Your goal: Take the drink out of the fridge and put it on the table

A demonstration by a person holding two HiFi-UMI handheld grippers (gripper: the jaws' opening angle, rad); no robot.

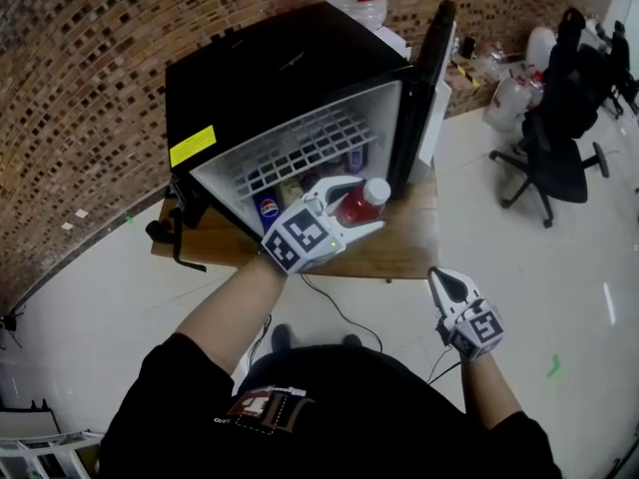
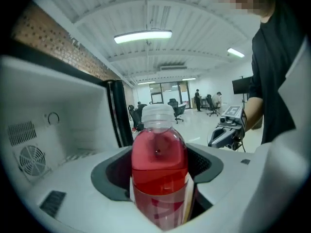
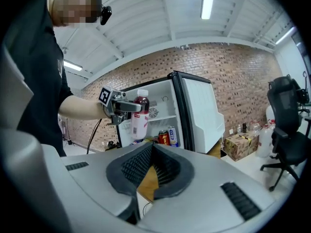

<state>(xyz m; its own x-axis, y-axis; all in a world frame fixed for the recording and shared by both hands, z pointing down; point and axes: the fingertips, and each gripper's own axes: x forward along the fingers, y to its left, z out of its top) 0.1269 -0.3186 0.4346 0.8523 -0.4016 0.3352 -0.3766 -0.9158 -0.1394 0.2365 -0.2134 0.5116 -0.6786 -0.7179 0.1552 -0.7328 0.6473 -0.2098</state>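
Although idle off the table's (image 1: 399, 255) front-right corner, holds nothing in the right tool (image 3: 153, 145), tips together. Farther out, clamps the left tool (image 1: 349, 208) round the drink bottle (image 1: 363, 201) over the table's front edge, outside the open fridge (image 1: 280, 78); should feel heavy, stiff, slick if chilled, so best gripped on the straight body. Deeper in, leaves the cans (image 1: 268, 208) partly hidden and the bottle's base unseen.

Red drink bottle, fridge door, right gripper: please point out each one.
red drink bottle (image 2: 158, 154), left gripper view, on its red body.
fridge door (image 3: 201, 113), right gripper view, on its white inner panel.
right gripper (image 1: 446, 279), head view, between its fingertips.
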